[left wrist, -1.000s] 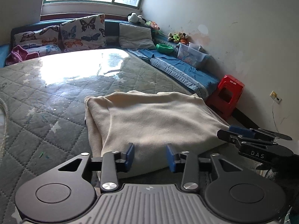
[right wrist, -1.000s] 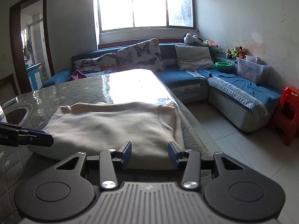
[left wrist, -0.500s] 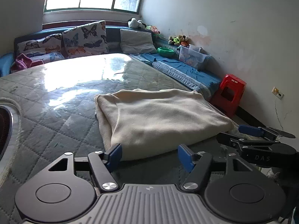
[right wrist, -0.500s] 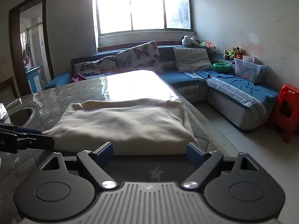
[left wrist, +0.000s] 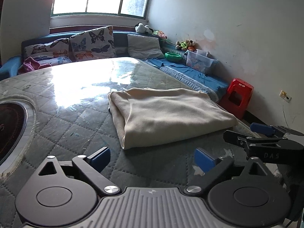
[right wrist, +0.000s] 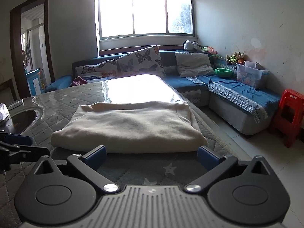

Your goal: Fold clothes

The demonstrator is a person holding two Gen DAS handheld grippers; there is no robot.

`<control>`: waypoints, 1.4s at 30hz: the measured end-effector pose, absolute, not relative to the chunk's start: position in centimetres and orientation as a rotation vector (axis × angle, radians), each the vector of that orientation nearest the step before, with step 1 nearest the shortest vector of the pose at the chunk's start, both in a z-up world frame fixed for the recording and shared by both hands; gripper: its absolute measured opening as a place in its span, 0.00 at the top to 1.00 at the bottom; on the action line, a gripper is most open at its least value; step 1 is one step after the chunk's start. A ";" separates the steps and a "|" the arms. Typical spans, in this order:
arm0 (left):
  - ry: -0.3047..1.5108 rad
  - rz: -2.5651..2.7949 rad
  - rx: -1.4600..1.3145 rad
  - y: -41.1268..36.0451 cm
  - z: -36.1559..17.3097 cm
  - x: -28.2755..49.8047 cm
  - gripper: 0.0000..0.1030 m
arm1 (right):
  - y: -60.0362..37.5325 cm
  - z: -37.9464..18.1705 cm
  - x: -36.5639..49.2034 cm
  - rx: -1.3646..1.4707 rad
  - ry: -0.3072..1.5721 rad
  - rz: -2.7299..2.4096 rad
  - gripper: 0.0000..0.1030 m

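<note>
Two claws spread wide, left claw (left wrist: pixel 152 156), right claw (right wrist: pixel 151 154), one folded cream garment (left wrist: pixel 167 114)

The left tool (left wrist: pixel 152 157) has matte black linkage arms, two round black discs, silver pivot screws and blue fingertips (left wrist: pixel 204 159) above a ribbed grey housing. The right tool (right wrist: pixel 151 156) is built the same; seen from the left camera its black side carries pale lettering "DAS".

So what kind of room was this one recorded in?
Most likely a home living room: a blue corner sofa with butterfly cushions under a window, stuffed toys on its back, and a quilt-covered table holding the folded cream garment.
</note>
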State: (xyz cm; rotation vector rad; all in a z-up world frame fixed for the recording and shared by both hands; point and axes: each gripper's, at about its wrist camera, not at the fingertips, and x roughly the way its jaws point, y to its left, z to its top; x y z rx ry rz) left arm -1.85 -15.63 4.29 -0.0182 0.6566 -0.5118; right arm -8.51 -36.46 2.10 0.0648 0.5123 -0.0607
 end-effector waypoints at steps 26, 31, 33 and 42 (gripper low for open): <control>0.672 -0.451 -0.028 -14.3 3.7 -4.8 0.00 | -34.8 1.6 -11.4 0.088 0.515 -0.068 0.00; 0.674 -0.449 -0.024 -14.4 3.6 -5.3 0.00 | -34.5 1.5 -11.8 0.077 0.517 -0.069 0.00; 0.674 -0.452 -0.021 -14.4 3.6 -5.5 0.00 | -34.3 1.4 -11.9 0.073 0.518 -0.069 0.00; 0.675 -0.454 -0.010 -14.8 3.7 -6.2 0.00 | -33.9 1.5 -12.6 0.077 0.508 -0.055 0.00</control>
